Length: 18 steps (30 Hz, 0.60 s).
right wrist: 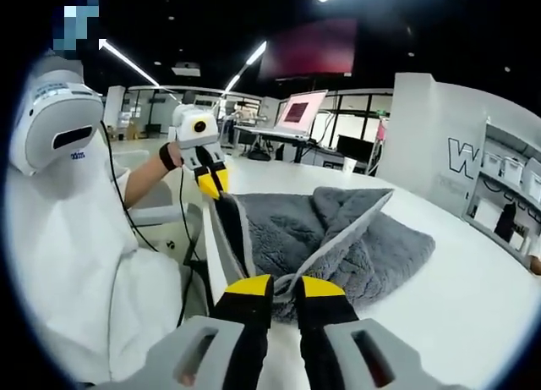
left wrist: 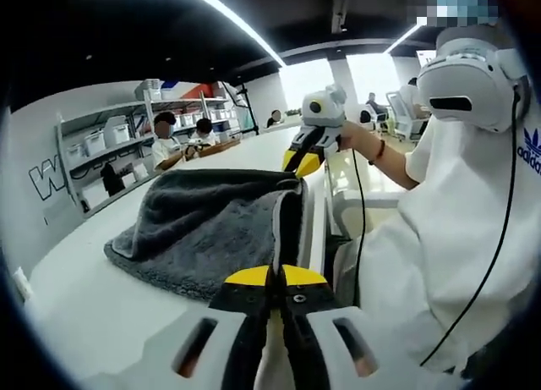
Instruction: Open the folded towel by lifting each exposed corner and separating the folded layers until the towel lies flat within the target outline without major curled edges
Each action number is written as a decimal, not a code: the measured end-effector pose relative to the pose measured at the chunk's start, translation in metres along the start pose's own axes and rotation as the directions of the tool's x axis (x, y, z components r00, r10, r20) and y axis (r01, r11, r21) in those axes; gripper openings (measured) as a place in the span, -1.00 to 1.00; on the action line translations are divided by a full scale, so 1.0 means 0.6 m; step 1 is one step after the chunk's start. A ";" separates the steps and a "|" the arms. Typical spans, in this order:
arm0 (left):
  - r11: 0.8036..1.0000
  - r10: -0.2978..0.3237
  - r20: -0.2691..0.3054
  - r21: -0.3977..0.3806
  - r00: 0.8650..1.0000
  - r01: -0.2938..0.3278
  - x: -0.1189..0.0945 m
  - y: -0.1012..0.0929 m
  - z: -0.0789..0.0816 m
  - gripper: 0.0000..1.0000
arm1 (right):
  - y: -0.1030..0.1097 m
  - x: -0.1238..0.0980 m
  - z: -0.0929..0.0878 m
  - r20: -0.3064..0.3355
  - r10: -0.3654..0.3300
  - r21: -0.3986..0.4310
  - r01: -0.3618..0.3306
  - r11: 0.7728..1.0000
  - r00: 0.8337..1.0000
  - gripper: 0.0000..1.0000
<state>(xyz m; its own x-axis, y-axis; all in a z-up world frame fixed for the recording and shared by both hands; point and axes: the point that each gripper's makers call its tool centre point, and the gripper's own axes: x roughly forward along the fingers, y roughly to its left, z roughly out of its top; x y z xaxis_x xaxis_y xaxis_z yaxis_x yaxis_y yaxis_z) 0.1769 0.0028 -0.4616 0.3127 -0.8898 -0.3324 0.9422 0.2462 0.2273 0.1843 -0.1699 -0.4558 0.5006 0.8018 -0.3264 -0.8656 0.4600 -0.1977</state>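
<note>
Your left gripper point(left wrist: 272, 280) has black jaws with bright yellow tips, set on pale grey housings with slotted openings and a small screw beside each jaw root. Your right gripper point(right wrist: 284, 288) is built the same: yellow-tipped black jaws rising from light grey bodies with oval slots. Each carries a white rounded casing behind the jaws. You wear a white headset point(left wrist: 467, 81) with a dark slot across its front, and a thin black cable point(left wrist: 490, 255) runs down from it over your white T-shirt point(left wrist: 439, 238), which bears a dark blue logo on the sleeve. A dark band point(left wrist: 378, 151) circles your right wrist.
</note>
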 end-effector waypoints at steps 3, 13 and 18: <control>1.000 -0.002 -0.011 0.005 1.000 0.002 0.005 -0.004 -0.001 -0.93 | 0.002 0.003 0.000 -0.003 0.002 -0.004 -0.002 1.000 1.000 -0.89; 1.000 -0.015 0.009 -0.016 1.000 0.015 -0.005 -0.004 0.003 -0.86 | 0.003 0.000 0.006 0.000 -0.009 -0.021 0.009 1.000 1.000 -0.85; 0.999 -0.017 0.040 -0.029 0.999 0.018 -0.012 -0.003 0.013 -0.84 | 0.001 -0.006 0.015 0.020 -0.020 -0.022 0.021 1.000 1.000 -0.84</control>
<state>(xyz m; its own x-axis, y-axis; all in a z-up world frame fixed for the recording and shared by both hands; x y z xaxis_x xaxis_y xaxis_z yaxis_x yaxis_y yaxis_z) 0.1720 0.0056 -0.4528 0.2917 -0.9086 -0.2990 0.9508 0.2412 0.1945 0.1822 -0.1690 -0.4463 0.5177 0.7999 -0.3036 -0.8547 0.4680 -0.2245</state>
